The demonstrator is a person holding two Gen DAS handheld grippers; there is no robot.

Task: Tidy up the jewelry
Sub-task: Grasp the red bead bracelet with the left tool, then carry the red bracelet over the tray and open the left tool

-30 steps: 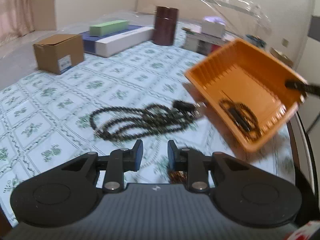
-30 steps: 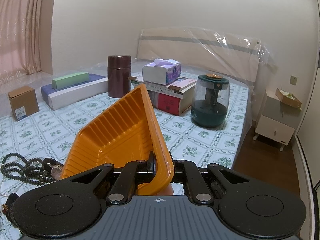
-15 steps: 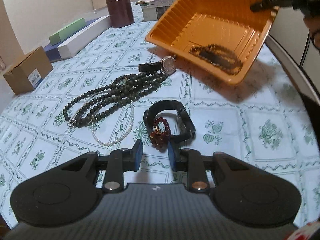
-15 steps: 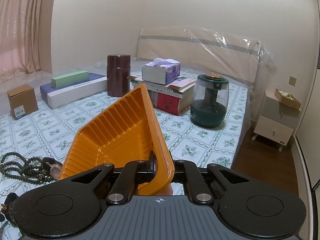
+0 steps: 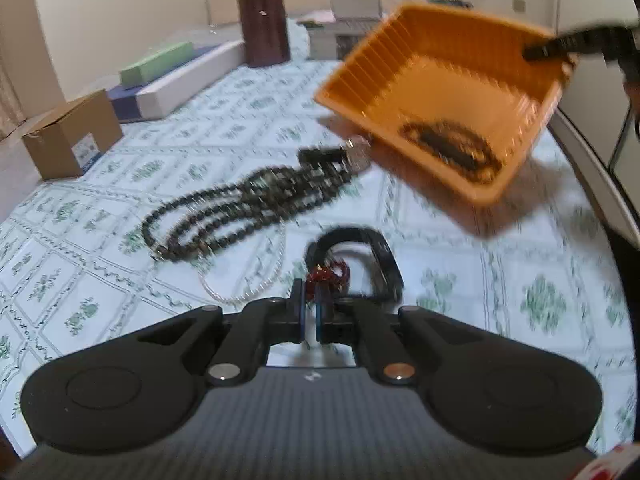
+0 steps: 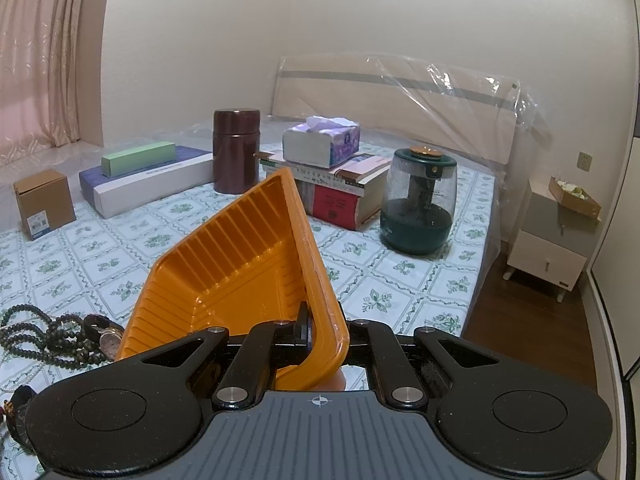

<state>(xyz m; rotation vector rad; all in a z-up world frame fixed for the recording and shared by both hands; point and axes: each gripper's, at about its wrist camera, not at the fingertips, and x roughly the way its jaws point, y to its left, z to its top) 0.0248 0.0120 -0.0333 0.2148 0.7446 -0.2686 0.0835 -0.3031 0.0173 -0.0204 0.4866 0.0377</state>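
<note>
The left gripper, jaws nearly shut, pinches the small dark-red bead bracelet lying inside the black bangle. The right gripper clamps the tilted orange ribbed plastic tray. Lift slowly so no other piece snags.
</note>
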